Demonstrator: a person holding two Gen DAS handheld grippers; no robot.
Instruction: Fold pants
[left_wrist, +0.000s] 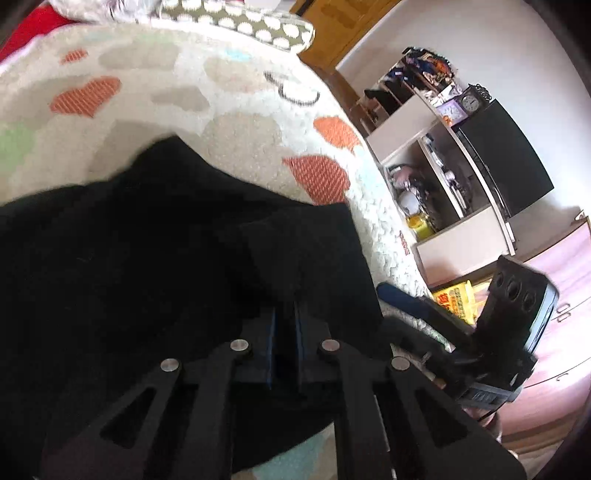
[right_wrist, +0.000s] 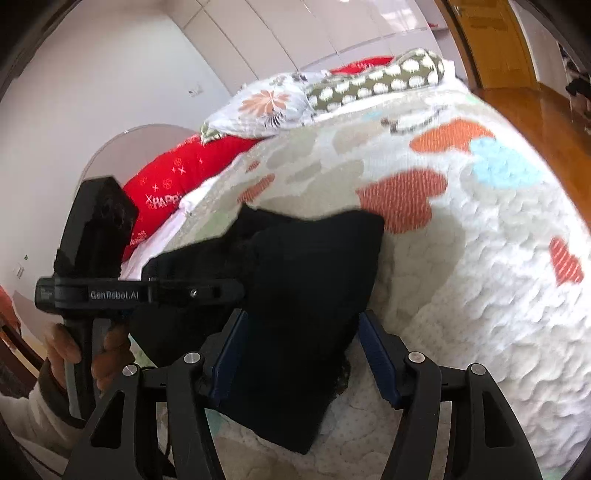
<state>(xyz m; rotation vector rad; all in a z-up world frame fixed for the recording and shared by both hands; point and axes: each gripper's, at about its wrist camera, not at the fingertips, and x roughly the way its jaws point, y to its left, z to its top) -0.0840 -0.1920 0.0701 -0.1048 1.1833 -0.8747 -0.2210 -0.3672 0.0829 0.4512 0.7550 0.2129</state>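
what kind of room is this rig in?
Most likely a home bedroom: a bed under a patterned blanket, pillows at its head, and a cluttered shelf unit with a clock beside it.

pants (right_wrist: 303, 280): black, plain
blanket (right_wrist: 461, 288): cream w/ orange hearts, tan + lt-blue patches
pillow (right_wrist: 376, 85), behind blanket: olive w/ white dots
cushion (right_wrist: 184, 173), left of blanket: red w/ white print
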